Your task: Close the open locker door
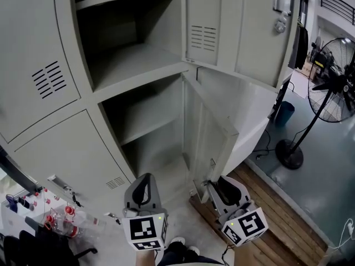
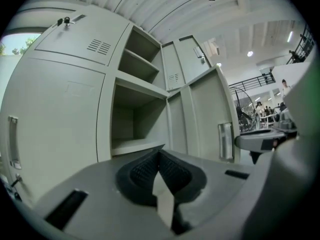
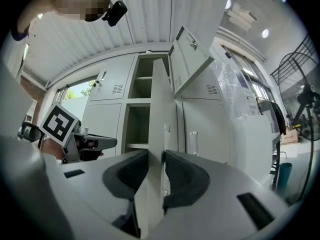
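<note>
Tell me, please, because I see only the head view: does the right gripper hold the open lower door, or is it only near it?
Observer: In the right gripper view, the free edge of the lower door stands between the jaws of the right gripper, with a pad against each face.
Operator: And the left gripper?
Observer: The left gripper view shows the left gripper with its jaws together and nothing between them, facing the open compartment.
Operator: Where is the door's handle?
Observer: A metal handle sits on the door's outer face, seen in the left gripper view.
</note>
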Tool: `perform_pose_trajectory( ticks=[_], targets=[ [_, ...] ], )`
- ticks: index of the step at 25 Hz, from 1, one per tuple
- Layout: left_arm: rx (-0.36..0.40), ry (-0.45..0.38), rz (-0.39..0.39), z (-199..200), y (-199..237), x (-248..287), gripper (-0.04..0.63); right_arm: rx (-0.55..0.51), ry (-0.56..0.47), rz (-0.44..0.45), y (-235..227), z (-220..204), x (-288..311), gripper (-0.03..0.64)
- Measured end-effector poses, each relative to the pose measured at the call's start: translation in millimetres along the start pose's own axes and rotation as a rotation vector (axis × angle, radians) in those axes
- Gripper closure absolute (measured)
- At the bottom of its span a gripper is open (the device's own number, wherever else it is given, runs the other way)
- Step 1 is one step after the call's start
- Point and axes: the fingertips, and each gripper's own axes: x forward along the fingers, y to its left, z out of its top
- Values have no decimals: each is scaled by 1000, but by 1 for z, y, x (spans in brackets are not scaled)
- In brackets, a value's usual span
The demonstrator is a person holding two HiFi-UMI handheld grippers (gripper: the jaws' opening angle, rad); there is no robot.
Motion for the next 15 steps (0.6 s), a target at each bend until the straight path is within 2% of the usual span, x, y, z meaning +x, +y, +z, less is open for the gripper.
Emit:
perform_pose_trajectory(
  ticks=[15],
  targets=[
    [-1, 16, 96, -6, 36, -19, 594, -9, -30, 156, 49, 0, 22, 479]
  ],
)
